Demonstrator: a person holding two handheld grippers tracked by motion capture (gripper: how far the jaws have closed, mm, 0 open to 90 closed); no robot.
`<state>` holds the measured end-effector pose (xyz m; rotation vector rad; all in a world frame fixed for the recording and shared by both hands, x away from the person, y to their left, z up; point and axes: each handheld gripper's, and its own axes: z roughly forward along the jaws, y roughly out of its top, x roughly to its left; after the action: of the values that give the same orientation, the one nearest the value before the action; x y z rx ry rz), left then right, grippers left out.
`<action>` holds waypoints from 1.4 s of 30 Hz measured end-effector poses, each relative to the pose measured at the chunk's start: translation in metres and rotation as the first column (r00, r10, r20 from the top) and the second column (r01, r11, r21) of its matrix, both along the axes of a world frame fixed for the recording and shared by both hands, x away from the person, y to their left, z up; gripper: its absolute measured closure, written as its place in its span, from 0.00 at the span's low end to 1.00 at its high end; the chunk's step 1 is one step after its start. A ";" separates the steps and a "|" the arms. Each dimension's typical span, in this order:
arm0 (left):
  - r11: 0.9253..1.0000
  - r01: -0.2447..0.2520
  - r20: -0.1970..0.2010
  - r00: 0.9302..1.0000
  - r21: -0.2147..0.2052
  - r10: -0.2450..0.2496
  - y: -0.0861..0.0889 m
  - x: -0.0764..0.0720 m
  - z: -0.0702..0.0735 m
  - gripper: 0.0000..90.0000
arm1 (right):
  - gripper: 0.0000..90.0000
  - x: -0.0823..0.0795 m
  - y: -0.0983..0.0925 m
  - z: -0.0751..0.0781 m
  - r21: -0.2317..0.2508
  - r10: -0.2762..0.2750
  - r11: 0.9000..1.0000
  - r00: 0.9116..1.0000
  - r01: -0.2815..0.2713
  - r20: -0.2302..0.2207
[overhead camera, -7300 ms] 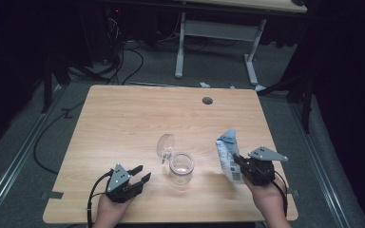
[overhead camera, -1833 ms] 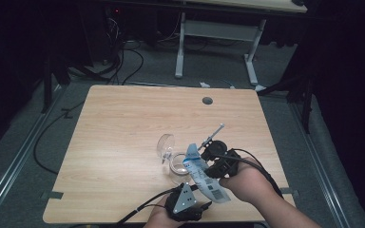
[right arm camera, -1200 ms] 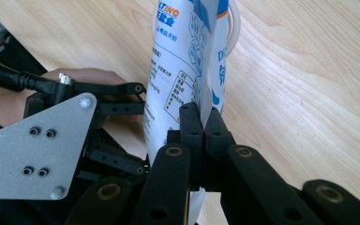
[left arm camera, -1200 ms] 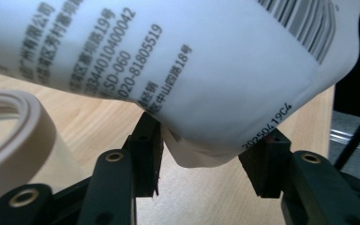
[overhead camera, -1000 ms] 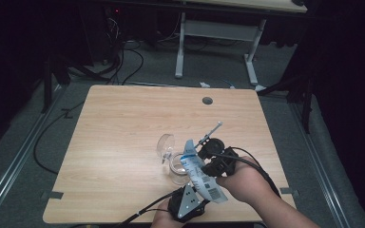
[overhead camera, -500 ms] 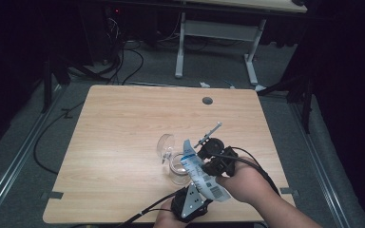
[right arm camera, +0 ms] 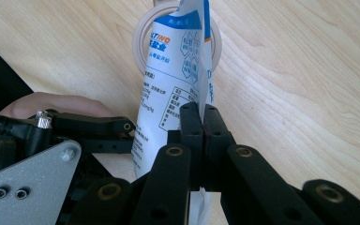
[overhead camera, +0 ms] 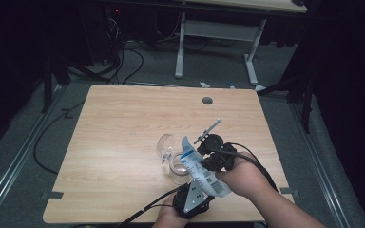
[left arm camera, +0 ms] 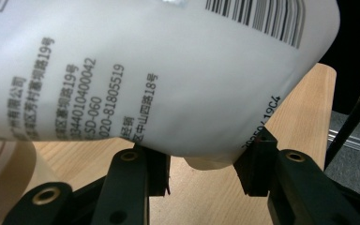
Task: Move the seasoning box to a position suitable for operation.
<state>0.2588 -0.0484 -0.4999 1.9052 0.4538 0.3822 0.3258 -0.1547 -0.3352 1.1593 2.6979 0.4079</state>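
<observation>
2 grippers met over the lower middle of the high view, at the near edge of the desk. Nearest the bottom edge sat the left gripper, its grey plate facing up and its cable trailing off to the lower left. In the left gripper view its jaws had just been closing, and the bottom of a white pouch lay between them: the pads stood against the pouch's underside on either side of a small fold, though whether they truly pressed on it could not be told. Black print ran across the pouch there and a barcode sat at the upper right of that frame.

Just above and to the right in the high view, the right gripper was held by a hand coming in from the lower right. In the right gripper view its jaws were pressed together on 1 thin side edge of the pouch, pinching it, with the blue-topped end of the pouch pointing toward the top of the frame. The left gripper showed at the lower left of that view.

Beyond the pouch stood a clear glass jar, its round rim under the pouch's upper end, and its hinged lid stood open to the upper left. Farther up, a dark round hole marked the desk near its far edge.
</observation>
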 end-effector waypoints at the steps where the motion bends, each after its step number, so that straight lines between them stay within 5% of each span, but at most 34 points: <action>1: 1.000 0.000 0.001 1.000 -0.001 0.000 0.000 0.000 0.001 0.68 | 1.00 0.000 0.000 0.001 0.002 0.001 1.000 1.000 -0.001 0.001; 42: 0.999 0.028 0.000 1.000 -0.039 -0.028 -0.001 0.000 0.008 0.69 | 1.00 0.008 0.010 0.002 -0.015 0.048 0.999 0.999 -0.048 0.014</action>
<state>0.2592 -0.0496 -0.4915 1.8716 0.4316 0.3525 0.3343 -0.1447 -0.3328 1.0860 2.7163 0.4016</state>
